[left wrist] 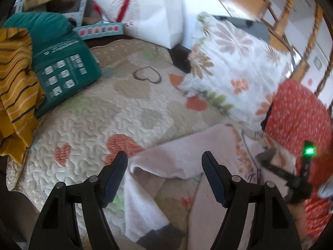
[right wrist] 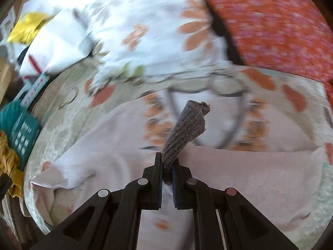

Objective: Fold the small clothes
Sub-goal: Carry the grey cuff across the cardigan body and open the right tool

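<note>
A pale pink small garment (left wrist: 145,204) with grey ribbed cuffs lies on a quilted bedspread (left wrist: 87,125) with a heart pattern. My left gripper (left wrist: 165,156) hangs open just above the garment's folded upper edge, its pads clear of the cloth. In the right wrist view the garment (right wrist: 239,177) spreads below my right gripper (right wrist: 167,156), which is shut on a grey ribbed cuff (right wrist: 187,129) that sticks out past the fingertips. From the left wrist view, that cuff (left wrist: 267,154) shows at the right, beside a green light. Another grey cuff (left wrist: 158,235) lies at the bottom.
A floral pillow (left wrist: 233,73) and a red patterned cushion (left wrist: 297,112) lie at the right. A teal package (left wrist: 64,70) and mustard striped cloth (left wrist: 14,83) sit at the left. A white paper bag (left wrist: 149,16) stands behind, with a wooden chair (left wrist: 291,20) beyond.
</note>
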Demonstrator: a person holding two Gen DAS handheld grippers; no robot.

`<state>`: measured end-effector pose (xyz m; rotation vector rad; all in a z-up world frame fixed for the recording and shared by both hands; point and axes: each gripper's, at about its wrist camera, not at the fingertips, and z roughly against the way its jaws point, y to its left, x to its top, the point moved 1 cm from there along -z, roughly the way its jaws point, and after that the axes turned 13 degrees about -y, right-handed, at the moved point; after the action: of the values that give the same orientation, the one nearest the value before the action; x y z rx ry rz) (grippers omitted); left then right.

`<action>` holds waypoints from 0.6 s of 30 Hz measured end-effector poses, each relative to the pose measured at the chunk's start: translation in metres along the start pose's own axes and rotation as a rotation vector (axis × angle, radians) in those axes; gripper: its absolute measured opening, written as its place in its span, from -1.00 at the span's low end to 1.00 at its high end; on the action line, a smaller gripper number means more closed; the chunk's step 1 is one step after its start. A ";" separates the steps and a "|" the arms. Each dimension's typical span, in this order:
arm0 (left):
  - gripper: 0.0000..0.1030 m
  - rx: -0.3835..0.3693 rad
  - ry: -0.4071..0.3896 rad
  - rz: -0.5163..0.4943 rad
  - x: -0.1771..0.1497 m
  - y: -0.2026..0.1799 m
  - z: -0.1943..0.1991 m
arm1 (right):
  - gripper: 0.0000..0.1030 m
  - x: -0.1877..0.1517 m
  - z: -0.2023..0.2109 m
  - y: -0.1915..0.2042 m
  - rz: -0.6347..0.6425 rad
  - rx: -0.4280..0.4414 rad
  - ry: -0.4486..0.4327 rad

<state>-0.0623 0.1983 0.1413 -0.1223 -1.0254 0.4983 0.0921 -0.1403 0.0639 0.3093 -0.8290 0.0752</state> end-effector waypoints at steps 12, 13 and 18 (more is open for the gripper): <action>0.41 0.058 -0.032 0.102 0.019 0.039 0.004 | -0.60 -0.019 -0.081 0.111 0.290 -0.001 0.120; 0.41 0.065 -0.036 0.111 0.020 0.043 0.004 | -0.58 -0.023 -0.083 0.119 0.311 0.029 0.137; 0.41 0.137 -0.066 0.155 0.028 0.070 0.010 | -0.57 -0.033 -0.071 0.133 0.260 0.171 0.187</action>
<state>-0.0832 0.2713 0.1460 -0.0646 -1.0472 0.7159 0.0955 0.0092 0.0263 0.3484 -0.6742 0.4142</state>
